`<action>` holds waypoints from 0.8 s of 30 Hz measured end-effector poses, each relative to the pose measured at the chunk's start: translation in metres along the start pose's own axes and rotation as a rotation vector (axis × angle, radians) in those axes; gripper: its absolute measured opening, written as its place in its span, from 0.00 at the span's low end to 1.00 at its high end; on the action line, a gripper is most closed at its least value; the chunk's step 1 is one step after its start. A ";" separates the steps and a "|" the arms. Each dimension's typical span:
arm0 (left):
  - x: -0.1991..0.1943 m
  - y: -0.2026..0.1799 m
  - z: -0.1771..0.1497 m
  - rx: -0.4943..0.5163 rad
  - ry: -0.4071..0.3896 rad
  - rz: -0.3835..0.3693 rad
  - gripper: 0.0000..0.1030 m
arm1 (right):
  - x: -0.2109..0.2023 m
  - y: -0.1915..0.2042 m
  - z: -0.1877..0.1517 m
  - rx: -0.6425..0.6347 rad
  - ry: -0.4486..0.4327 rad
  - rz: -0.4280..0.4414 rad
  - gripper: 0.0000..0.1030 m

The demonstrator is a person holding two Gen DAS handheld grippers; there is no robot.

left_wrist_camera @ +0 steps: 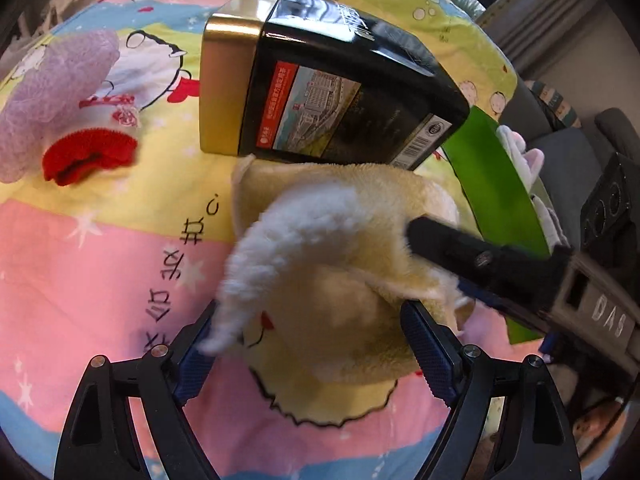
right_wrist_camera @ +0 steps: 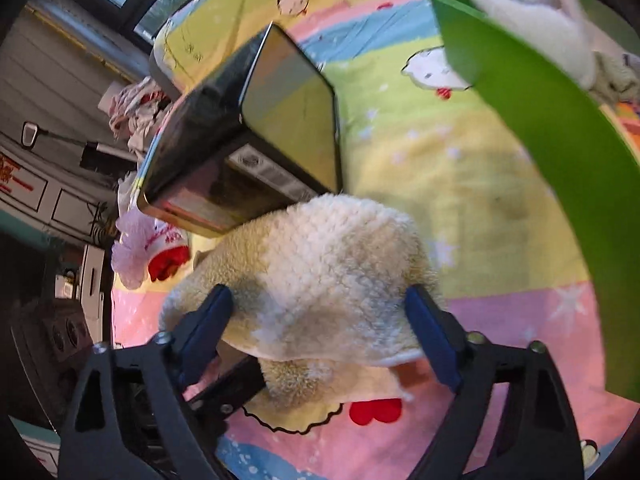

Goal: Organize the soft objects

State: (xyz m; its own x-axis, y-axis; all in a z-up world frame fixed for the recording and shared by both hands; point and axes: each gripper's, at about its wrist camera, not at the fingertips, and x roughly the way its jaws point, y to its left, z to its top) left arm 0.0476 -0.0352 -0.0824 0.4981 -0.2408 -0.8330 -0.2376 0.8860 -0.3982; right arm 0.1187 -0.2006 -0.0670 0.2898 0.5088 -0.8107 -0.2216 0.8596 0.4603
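Observation:
A cream fluffy cloth [left_wrist_camera: 340, 280] [right_wrist_camera: 328, 264] lies bunched on the cartoon bedsheet [left_wrist_camera: 80, 260], just in front of a black and gold box [left_wrist_camera: 332, 80] [right_wrist_camera: 248, 148]. My left gripper [left_wrist_camera: 312, 348] stands wide open over the cloth's near part, which lies between its blue pads. My right gripper [right_wrist_camera: 320, 320] is open too, its pads on either side of the cloth's hump. One black finger [left_wrist_camera: 448, 244] of the right gripper reaches onto the cloth from the right. A lilac fuzzy sock [left_wrist_camera: 60, 92] [right_wrist_camera: 132, 252] with a red cuff lies off to the left.
A green box wall [left_wrist_camera: 492, 188] [right_wrist_camera: 540, 120] stands at the right, with a white plush thing [left_wrist_camera: 520, 156] [right_wrist_camera: 532, 12] behind it. The tilted black box rests against the cloth's far edge. Furniture and a window lie beyond the bed.

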 end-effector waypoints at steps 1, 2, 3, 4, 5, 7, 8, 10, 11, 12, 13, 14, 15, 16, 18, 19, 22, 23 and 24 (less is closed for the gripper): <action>0.001 -0.003 0.000 0.014 -0.009 0.004 0.84 | 0.003 0.002 -0.001 -0.012 0.006 0.001 0.74; 0.002 -0.005 0.001 0.020 -0.011 0.002 0.83 | 0.004 0.004 -0.002 -0.023 0.002 0.004 0.70; 0.003 -0.007 0.001 0.025 -0.017 0.000 0.79 | 0.004 0.004 -0.002 -0.029 -0.002 0.007 0.67; 0.003 -0.009 0.001 0.032 -0.023 0.001 0.67 | 0.006 0.005 -0.003 -0.032 -0.001 0.016 0.60; 0.004 -0.011 0.001 0.039 -0.027 0.010 0.63 | 0.007 0.005 -0.004 -0.038 0.006 0.031 0.51; 0.005 -0.014 0.003 0.065 -0.032 0.036 0.53 | 0.011 0.005 -0.004 -0.045 0.016 0.040 0.44; 0.005 -0.015 0.003 0.074 -0.035 0.035 0.52 | 0.011 0.004 -0.004 -0.045 0.012 0.044 0.41; 0.003 -0.018 0.003 0.082 -0.045 0.040 0.45 | 0.010 0.004 -0.005 -0.041 0.007 0.080 0.36; -0.001 -0.021 0.002 0.094 -0.052 0.038 0.43 | 0.008 0.004 -0.005 -0.042 0.003 0.091 0.34; -0.003 -0.024 0.003 0.104 -0.058 0.035 0.39 | 0.005 0.006 -0.005 -0.050 -0.007 0.098 0.33; -0.007 -0.029 0.003 0.116 -0.067 0.025 0.35 | 0.001 0.008 -0.005 -0.056 -0.019 0.104 0.33; -0.011 -0.032 0.003 0.125 -0.075 0.020 0.34 | -0.007 0.008 -0.006 -0.058 -0.039 0.116 0.33; -0.018 -0.037 0.003 0.141 -0.092 0.020 0.34 | -0.012 0.009 -0.006 -0.057 -0.054 0.125 0.33; -0.024 -0.043 0.004 0.159 -0.111 0.018 0.34 | -0.022 0.009 -0.006 -0.057 -0.079 0.137 0.33; -0.037 -0.055 0.005 0.188 -0.145 0.003 0.34 | -0.041 0.009 -0.006 -0.053 -0.128 0.158 0.33; -0.043 -0.061 0.004 0.206 -0.162 -0.005 0.34 | -0.049 0.007 -0.005 -0.054 -0.147 0.162 0.33; -0.060 -0.085 0.007 0.266 -0.219 -0.028 0.34 | -0.080 0.008 -0.005 -0.058 -0.232 0.163 0.33; -0.065 -0.094 0.008 0.285 -0.235 -0.037 0.34 | -0.091 0.006 -0.005 -0.057 -0.260 0.161 0.33; -0.069 -0.103 0.009 0.309 -0.252 -0.049 0.34 | -0.104 0.004 -0.004 -0.056 -0.294 0.156 0.33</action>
State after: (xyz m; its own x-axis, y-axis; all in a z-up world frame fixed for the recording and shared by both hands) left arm 0.0456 -0.1063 0.0199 0.7007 -0.2153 -0.6801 0.0347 0.9625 -0.2689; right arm 0.0836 -0.2503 0.0174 0.5023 0.6329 -0.5892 -0.3329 0.7704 0.5437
